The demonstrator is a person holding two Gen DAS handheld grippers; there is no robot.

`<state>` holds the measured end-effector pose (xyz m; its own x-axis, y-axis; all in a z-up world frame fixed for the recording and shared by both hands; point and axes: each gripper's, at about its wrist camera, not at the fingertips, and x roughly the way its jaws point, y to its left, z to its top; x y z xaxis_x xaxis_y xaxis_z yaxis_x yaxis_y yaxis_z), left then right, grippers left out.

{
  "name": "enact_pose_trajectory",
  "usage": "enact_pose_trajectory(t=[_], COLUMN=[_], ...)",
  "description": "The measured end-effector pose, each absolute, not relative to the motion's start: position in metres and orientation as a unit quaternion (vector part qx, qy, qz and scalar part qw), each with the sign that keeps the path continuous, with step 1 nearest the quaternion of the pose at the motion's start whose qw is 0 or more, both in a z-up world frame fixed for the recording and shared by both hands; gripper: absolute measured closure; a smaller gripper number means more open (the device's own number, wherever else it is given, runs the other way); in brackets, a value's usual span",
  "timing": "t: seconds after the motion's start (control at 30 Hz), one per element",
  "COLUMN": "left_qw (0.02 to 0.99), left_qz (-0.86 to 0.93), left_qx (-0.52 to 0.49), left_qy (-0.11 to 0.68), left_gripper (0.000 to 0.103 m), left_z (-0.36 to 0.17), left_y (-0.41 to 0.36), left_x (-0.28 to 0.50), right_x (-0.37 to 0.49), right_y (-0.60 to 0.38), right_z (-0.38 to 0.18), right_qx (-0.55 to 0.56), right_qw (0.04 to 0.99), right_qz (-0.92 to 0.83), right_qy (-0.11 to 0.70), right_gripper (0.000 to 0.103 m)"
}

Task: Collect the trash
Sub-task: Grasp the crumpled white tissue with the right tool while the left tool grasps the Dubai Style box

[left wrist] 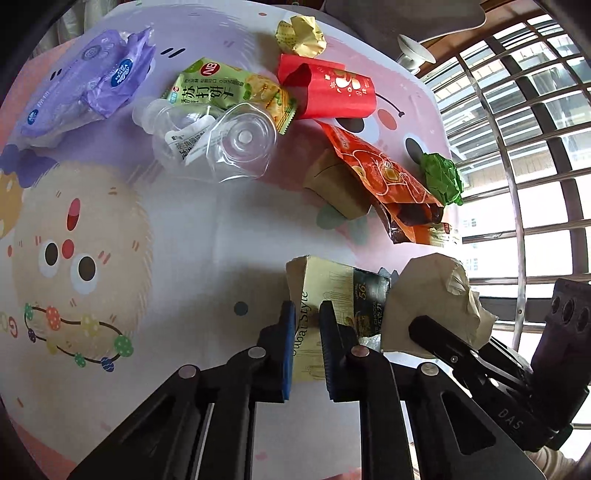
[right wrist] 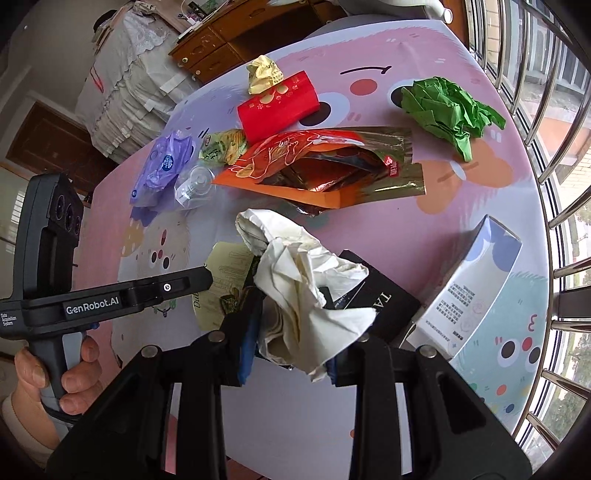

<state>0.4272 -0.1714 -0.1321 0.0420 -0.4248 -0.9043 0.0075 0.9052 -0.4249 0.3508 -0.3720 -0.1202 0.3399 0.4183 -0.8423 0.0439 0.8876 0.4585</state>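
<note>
Litter covers the cartoon-printed table (right wrist: pixel 424 229), spread loose because none of it is gathered into any bin that shows here. Largest is one pale box (right wrist: pixel 476 291) lying on its side near the right edge, then one orange foil pouch (right wrist: pixel 317 166) torn open. One purple pack (left wrist: pixel 85 88), one clear bottle (left wrist: pixel 221 140), one red packet (left wrist: pixel 328 88), one green cracker wrapper (left wrist: pixel 229 88), one brown carton (left wrist: pixel 336 184) and one black box (right wrist: pixel 384 295) follow. Smaller are three wads: green (right wrist: pixel 447 107), yellow (left wrist: pixel 301 35), white (right wrist: pixel 306 291). The right gripper (right wrist: pixel 291 358) pinches the white wad, raised off the table, probably to carry it off. The left gripper (left wrist: pixel 308 343) is pressed onto a cream chocolate wrapper (left wrist: pixel 332 291), just beside it.
</note>
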Motion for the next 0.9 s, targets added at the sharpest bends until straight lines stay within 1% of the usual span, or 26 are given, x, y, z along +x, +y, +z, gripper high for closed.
enact_pose_trajectory(t=[0.2,0.43,0.5,0.57,0.6,0.63,0.73,0.8,0.83,0.9], left_qw=[0.696,0.669,0.665,0.664,0.665,0.668,0.675,0.681,0.687,0.684], left_qz=[-0.192,-0.235,-0.241,-0.248,-0.249,-0.249,-0.251,-0.248,-0.241,-0.246], left_qx=[-0.16,-0.239,-0.252,-0.264,-0.265,-0.265,-0.26,-0.254,-0.246,-0.262], left_qy=[0.673,0.663,0.66,0.654,0.652,0.649,0.644,0.641,0.64,0.635], left_gripper=[0.091,0.089,0.083,0.071,0.067,0.065,0.065,0.079,0.093,0.096], left_z=[-0.119,-0.127,-0.13,-0.131,-0.132,-0.133,-0.134,-0.134,-0.133,-0.131], left_y=[-0.155,-0.142,-0.139,-0.141,-0.144,-0.147,-0.158,-0.167,-0.17,-0.172], left_x=[0.4,0.383,0.379,0.378,0.377,0.378,0.38,0.384,0.385,0.387], right_x=[0.343,0.337,0.336,0.335,0.335,0.335,0.335,0.335,0.335,0.334], right_y=[-0.376,-0.392,-0.393,-0.395,-0.395,-0.396,-0.398,-0.401,-0.404,-0.407], right_z=[-0.122,-0.129,-0.131,-0.131,-0.132,-0.132,-0.132,-0.131,-0.131,-0.13], right_qx=[0.221,0.264,0.273,0.28,0.283,0.285,0.285,0.285,0.289,0.293], right_qw=[0.793,0.784,0.782,0.781,0.78,0.779,0.779,0.78,0.779,0.777], right_qz=[0.109,0.106,0.108,0.109,0.108,0.109,0.108,0.105,0.105,0.105], right_qy=[0.557,0.551,0.55,0.548,0.548,0.548,0.548,0.547,0.546,0.548], right_gripper=[0.077,0.077,0.077,0.077,0.077,0.077,0.076,0.077,0.077,0.077])
